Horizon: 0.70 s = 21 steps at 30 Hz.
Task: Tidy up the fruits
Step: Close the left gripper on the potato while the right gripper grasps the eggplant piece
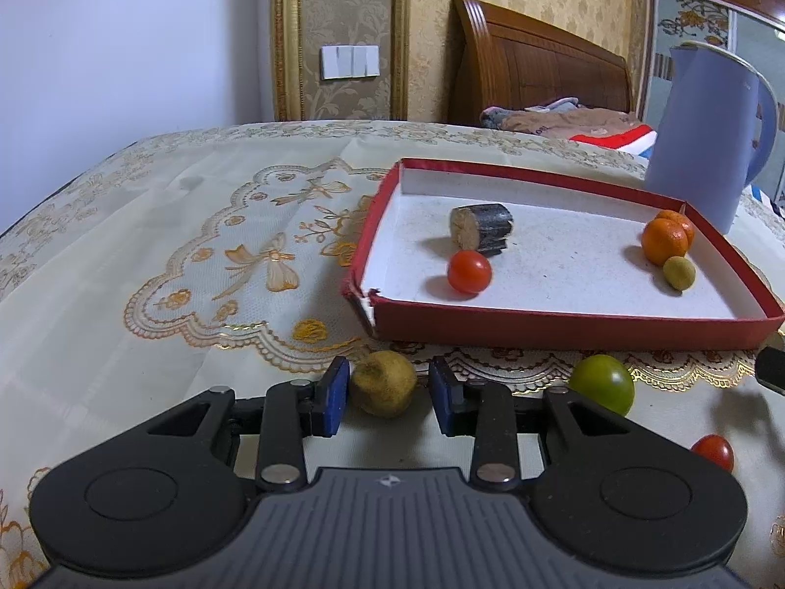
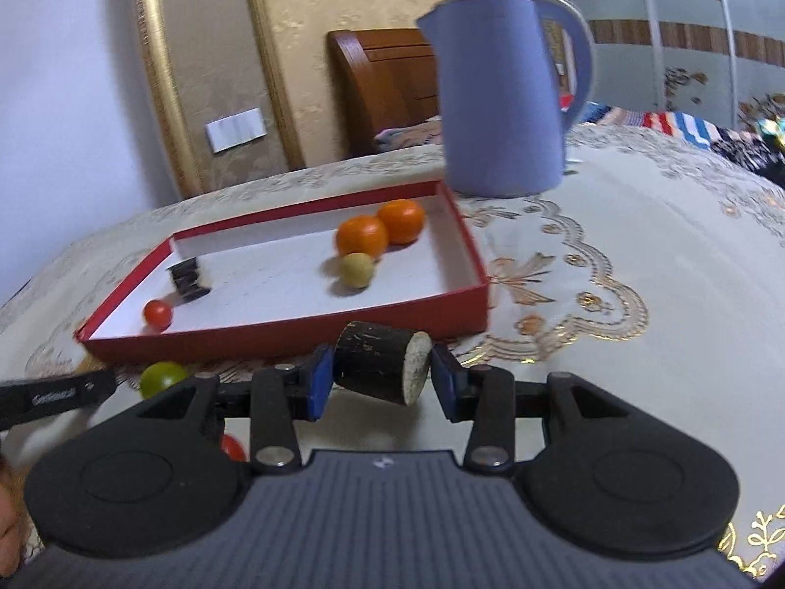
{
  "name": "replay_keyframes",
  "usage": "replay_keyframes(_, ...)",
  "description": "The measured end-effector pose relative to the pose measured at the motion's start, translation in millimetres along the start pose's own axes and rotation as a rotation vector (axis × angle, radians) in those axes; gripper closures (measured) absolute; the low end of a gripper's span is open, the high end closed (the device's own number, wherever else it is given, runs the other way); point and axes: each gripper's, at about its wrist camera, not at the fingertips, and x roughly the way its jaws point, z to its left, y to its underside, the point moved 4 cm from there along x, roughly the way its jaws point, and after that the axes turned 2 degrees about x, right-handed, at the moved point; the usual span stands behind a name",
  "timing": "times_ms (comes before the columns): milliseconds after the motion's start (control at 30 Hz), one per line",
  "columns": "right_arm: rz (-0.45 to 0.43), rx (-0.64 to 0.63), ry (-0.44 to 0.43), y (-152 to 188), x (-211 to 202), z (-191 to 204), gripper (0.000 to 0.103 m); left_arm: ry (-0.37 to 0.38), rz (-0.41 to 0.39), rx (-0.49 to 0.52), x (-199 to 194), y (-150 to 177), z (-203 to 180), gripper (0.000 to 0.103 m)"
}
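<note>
Embroidered cream tablecloth (image 1: 171, 245), damask wallpaper behind. Left gripper (image 1: 387, 395) fingers narrow around a yellowish fruit (image 1: 384, 383) before the red tray (image 1: 564, 331); right gripper (image 2: 380, 375) clamps a dark cane piece (image 2: 380, 368) at the tray's near wall

Left wrist view looked low across the table at the red tray (image 1: 564, 329) from its near-left corner, right wrist view faced the red tray's near-right side, both close, sharing the red tray and kettle (image 2: 500, 98).

Gold-patterned wallpaper (image 1: 515, 24) behind a wooden headboard (image 1: 535, 73)
</note>
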Motion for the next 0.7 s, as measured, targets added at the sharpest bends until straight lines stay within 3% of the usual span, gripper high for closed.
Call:
replay_keyframes(433,-0.019,0.052,-0.019,2,-5,-11,0.063,0.035,-0.064,-0.092,-13,-5,19,0.069)
replay_keyframes(700,-0.029,0.157,-0.049,5,-11,-31,0.063,0.067,-0.069,-0.237,-14,-7,44,0.069)
